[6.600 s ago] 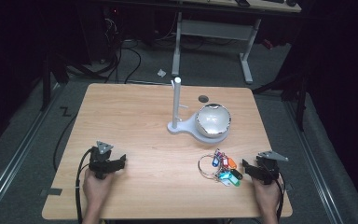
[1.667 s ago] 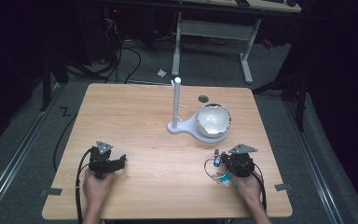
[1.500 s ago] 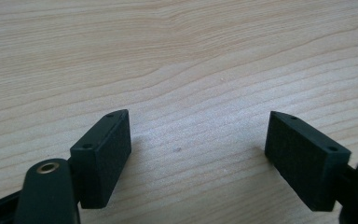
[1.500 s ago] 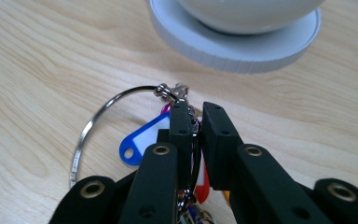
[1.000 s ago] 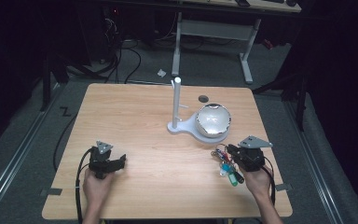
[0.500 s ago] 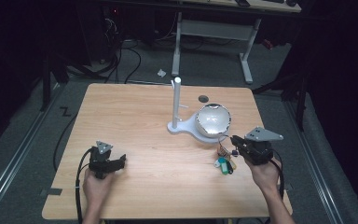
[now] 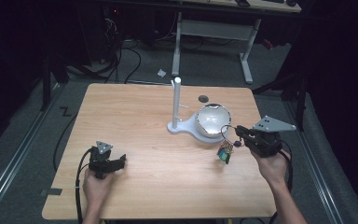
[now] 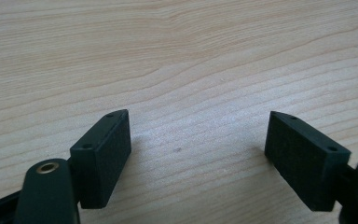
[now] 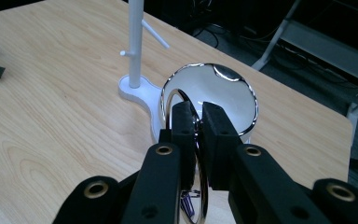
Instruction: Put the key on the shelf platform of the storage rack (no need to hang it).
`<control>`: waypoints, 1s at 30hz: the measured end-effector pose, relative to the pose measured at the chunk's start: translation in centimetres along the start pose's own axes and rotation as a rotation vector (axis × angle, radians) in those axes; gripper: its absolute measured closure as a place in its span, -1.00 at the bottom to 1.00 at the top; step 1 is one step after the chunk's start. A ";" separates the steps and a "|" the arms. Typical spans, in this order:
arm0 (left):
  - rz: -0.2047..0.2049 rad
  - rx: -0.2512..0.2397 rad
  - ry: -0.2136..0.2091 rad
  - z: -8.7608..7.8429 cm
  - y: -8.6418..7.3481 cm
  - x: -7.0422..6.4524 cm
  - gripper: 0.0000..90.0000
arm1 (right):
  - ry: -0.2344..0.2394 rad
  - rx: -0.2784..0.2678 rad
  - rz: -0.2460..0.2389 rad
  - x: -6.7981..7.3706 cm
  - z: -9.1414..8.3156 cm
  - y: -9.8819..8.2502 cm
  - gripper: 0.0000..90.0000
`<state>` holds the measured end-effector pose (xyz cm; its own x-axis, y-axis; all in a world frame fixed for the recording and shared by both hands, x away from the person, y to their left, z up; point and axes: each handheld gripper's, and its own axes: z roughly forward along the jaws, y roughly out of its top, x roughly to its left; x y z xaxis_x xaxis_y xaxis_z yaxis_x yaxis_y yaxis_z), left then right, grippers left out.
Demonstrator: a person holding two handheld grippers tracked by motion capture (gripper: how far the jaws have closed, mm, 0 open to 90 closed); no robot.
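High overview; two close gripper views

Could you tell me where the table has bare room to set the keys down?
Bare wood lies between the left gripper and the key bunch, and along the table's far left. It is crowded around the white stand and bowl.

Pale grained wood table (image 7: 144, 130); glossy mirror-like bowl (image 9: 214, 95); matt black jaws.

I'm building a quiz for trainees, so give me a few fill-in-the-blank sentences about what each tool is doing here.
1. The right tool is shut on a metal ____ carrying colourful tags.
2. The left tool has its jaws ____ over the light wooden table.
3. The shiny silver bowl sits on the base of a ____ stand with a peg.

Missing words: ring; open; white
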<state>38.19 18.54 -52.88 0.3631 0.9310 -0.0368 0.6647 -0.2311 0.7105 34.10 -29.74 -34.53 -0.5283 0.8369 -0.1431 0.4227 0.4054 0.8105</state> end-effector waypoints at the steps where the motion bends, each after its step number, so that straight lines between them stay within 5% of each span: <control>1: 0.000 0.000 0.000 0.0 0.0 0.0 -0.49 | 0.001 -0.003 0.000 -0.1 -0.1 0.2 0.88; 15: 0.000 0.001 0.001 0.0 0.0 0.0 -0.49 | 0.023 -0.033 0.006 -1.4 -1.0 3.3 0.88; 30: -0.003 -0.001 -0.002 0.0 0.0 0.0 -0.49 | 0.036 -0.029 0.005 -3.0 0.5 7.5 0.88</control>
<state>38.19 18.57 -52.87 0.3629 0.9310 -0.0403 0.6652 -0.2285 0.7108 39.24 -29.08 -28.31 -0.5526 0.8249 -0.1187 0.4043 0.3899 0.8274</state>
